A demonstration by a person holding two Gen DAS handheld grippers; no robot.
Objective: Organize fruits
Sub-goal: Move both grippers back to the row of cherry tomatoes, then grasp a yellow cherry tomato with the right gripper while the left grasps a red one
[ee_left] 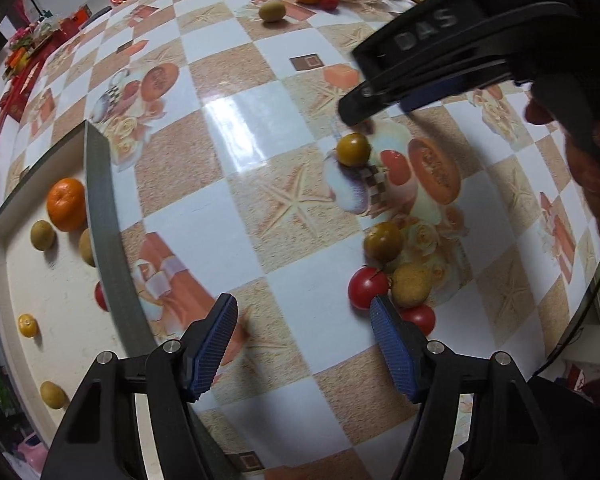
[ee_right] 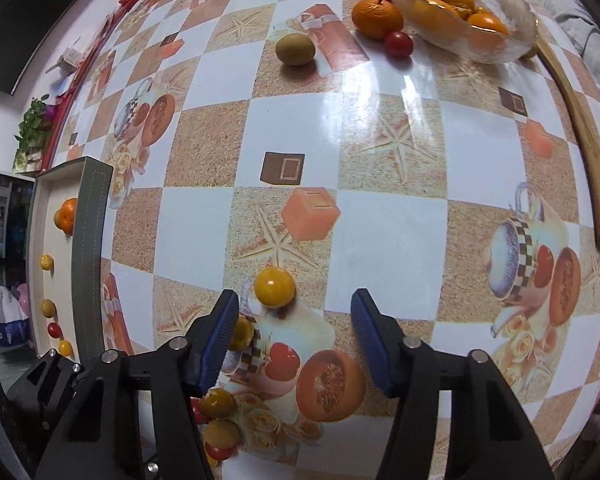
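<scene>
My right gripper (ee_right: 294, 316) is open over the table, just short of a small yellow fruit (ee_right: 275, 287) that lies a little left of centre between its fingertips. In the left wrist view the right gripper (ee_left: 354, 114) hovers just above that fruit (ee_left: 353, 149). My left gripper (ee_left: 304, 316) is open and empty above the table. To its right lie a yellow-brown fruit (ee_left: 383, 242), a red tomato (ee_left: 367, 287), a tan fruit (ee_left: 411, 284) and another tomato (ee_left: 420, 318). A grey-walled tray (ee_left: 100, 208) at the left holds an orange (ee_left: 66, 204) and several small fruits.
A glass bowl (ee_right: 512, 12) with yellow-orange fruits stands at the far right. Beside it lie an orange (ee_right: 377, 17), cherry tomatoes (ee_right: 398, 44) and a green-brown kiwi (ee_right: 295, 49). A wooden stick (ee_right: 580, 132) lies along the right edge. Clutter lines the far left table edge.
</scene>
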